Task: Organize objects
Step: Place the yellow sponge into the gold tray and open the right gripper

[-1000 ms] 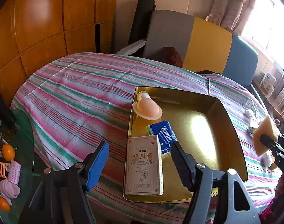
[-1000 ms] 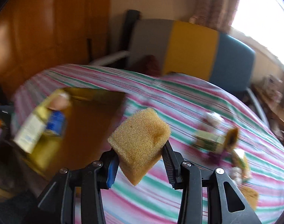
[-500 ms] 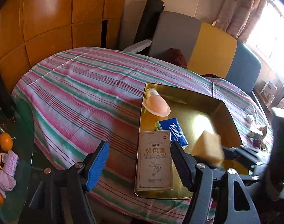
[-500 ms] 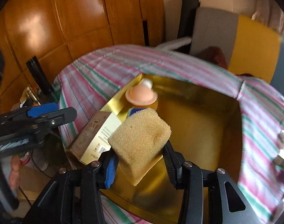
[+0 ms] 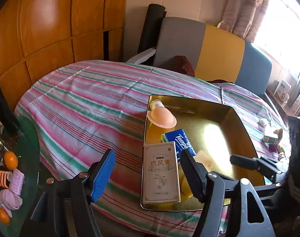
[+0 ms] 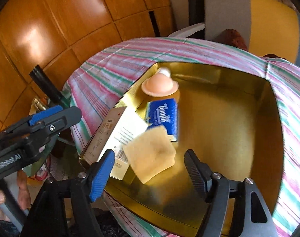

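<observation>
A: Where is the sponge (image 6: 152, 154)?

B: Inside the gold tray (image 6: 225, 118), at its near end, blurred and apparently loose. It sits just beside the cream box (image 6: 118, 136) and touches the near end of the blue Tempo tissue pack (image 6: 165, 116).

A: And the right claw (image 6: 150, 175)?

B: Released. Its jaws have just been opening, and the sponge lies between them with neither pad pressing on it.

A: What else is in the tray?

B: A peach-coloured cap on a small bottle (image 6: 159, 86), in the far left corner of the tray.

A: The left claw (image 5: 148, 174)?

B: Spread wide and gripping nothing, hovering over the near left corner of the tray, above the striped cloth (image 5: 86, 106) on the worktop.
</observation>
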The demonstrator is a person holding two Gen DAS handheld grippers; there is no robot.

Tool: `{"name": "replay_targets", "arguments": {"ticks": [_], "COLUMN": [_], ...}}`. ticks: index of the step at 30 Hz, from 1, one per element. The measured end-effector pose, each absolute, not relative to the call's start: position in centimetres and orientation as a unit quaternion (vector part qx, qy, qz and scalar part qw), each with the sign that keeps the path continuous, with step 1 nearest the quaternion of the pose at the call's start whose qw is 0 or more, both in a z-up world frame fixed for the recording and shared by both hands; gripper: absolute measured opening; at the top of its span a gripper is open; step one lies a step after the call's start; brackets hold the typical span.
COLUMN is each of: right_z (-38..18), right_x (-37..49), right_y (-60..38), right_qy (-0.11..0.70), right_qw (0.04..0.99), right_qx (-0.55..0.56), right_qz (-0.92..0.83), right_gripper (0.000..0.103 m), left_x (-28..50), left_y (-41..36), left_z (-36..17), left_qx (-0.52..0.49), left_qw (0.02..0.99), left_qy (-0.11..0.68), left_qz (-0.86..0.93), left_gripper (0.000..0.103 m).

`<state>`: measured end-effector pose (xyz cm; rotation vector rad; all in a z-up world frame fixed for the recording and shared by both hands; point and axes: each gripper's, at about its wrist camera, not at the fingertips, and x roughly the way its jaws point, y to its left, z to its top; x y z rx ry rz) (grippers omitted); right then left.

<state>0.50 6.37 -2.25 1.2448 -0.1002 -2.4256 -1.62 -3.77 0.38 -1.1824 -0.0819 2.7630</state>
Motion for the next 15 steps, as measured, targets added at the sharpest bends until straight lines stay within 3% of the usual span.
{"name": "replay_targets", "arguments": {"ticks": [15], "right_z": [0.5], "right_x": [2.9], "right_y": [12.7], "right_qy": [-0.036], "right_qw": [0.139], "right_qx": [0.403], "right_qz": [-0.904], "right_gripper": [0.079], "left_x": [-0.6], "left_y": [0.7], "left_z": [1.7], "left_qx": [-0.380], "left_qw": [0.106], "left_qy": [0.030], "left_qz": [0.918], "left_gripper": [0.069]}}
